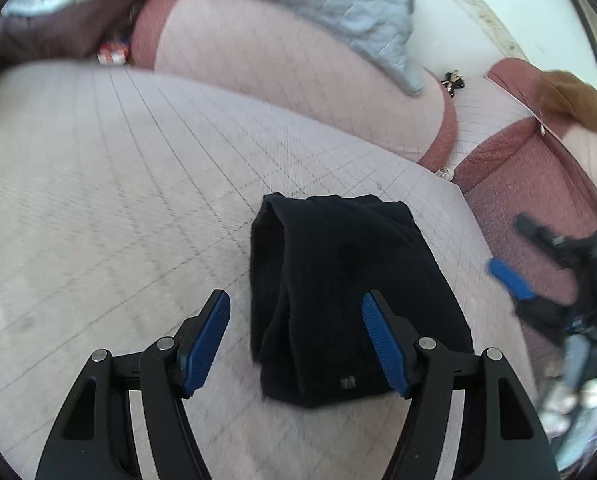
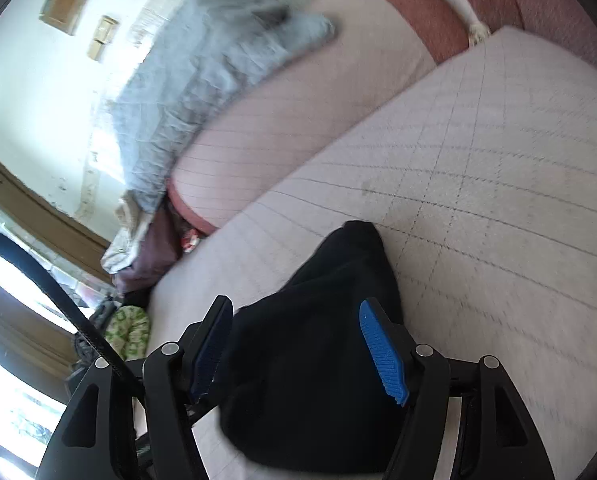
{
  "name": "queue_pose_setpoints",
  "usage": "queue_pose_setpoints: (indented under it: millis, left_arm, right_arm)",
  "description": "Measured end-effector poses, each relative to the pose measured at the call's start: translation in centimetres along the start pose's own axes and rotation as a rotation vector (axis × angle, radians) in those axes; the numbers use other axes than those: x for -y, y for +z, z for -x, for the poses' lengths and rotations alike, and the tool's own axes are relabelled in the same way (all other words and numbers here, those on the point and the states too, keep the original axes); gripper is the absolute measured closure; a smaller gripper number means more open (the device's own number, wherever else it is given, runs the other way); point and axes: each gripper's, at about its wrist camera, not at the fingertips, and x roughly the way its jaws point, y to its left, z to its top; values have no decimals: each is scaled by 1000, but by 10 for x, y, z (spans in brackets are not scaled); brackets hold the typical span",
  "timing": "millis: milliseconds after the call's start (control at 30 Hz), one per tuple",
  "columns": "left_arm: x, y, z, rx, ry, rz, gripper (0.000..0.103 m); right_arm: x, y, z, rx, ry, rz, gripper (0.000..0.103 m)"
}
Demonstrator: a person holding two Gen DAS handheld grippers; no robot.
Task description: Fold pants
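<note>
The left hand-held gripper hangs released above the near end of the black pants, its blue pads spread wide with nothing between them; one pad sits over bare cover, the other over the dark cloth. The right hand-held gripper is likewise spread and empty, poised low over the same bundle, which fills the gap between its fingers in its own view. Whether either one touches the cloth cannot be told; both frames are slightly motion-blurred.

The pants lie as a compact folded stack, layers doubled over one another with a rounded fold at the far end and a small metal button showing at the near end. They rest on the checked pale-pink sofa seat, towards its right edge and close to the front. Judging from the tidy packet and both grippers let go, the folding looks finished or nearly so, and the bundle has been left flat on the seat so it keeps its shape.

Beyond it rises the pink back cushion with a grey-blue quilted blanket draped across its top, and the reddish armrest at the seat's right edge.
</note>
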Motion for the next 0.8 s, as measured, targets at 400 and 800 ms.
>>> queue_pose_setpoints:
  millis: [400, 800]
  left_arm:
    - [50, -79, 99, 191, 147, -139, 18]
    - [35, -136, 97, 214, 359, -182, 5]
  right_arm:
    - [-6, -134, 113, -15, -156, 152, 18]
    - [-2, -177, 96, -50, -291, 238, 18]
